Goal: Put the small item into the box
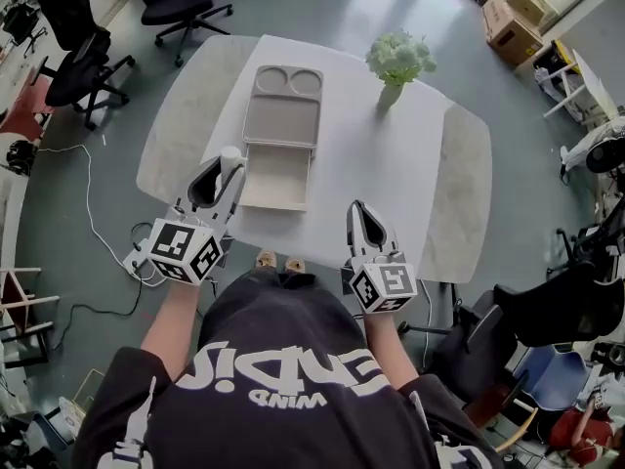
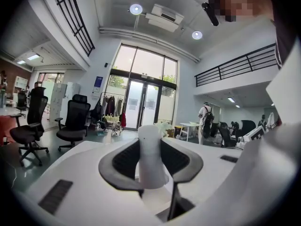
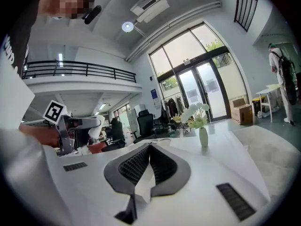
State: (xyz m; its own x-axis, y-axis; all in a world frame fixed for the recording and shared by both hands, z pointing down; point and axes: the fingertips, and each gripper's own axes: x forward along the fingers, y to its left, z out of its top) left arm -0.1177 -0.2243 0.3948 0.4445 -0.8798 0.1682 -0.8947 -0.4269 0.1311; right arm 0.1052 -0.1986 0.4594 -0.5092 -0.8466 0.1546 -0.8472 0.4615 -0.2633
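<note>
A small white cylindrical item [image 1: 231, 157] stands upright between the jaws of my left gripper [image 1: 226, 169], which is shut on it just left of the box. In the left gripper view the item [image 2: 151, 157] fills the gap, and the dark pads [image 2: 123, 161] press on both its sides. The beige box [image 1: 277, 178] lies open on the white table [image 1: 371, 154], its lid [image 1: 283, 117] folded back with two round recesses. My right gripper [image 1: 360, 213] hovers over the table's near edge, right of the box, and its jaws [image 3: 149, 146] are shut on nothing.
A vase of pale flowers [image 1: 396, 63] stands at the far right of the table and shows as the vase [image 3: 203, 137] in the right gripper view. Office chairs [image 1: 83, 62] stand at the far left, cardboard boxes [image 1: 515, 22] at the far right. A cable [image 1: 93, 228] trails on the floor.
</note>
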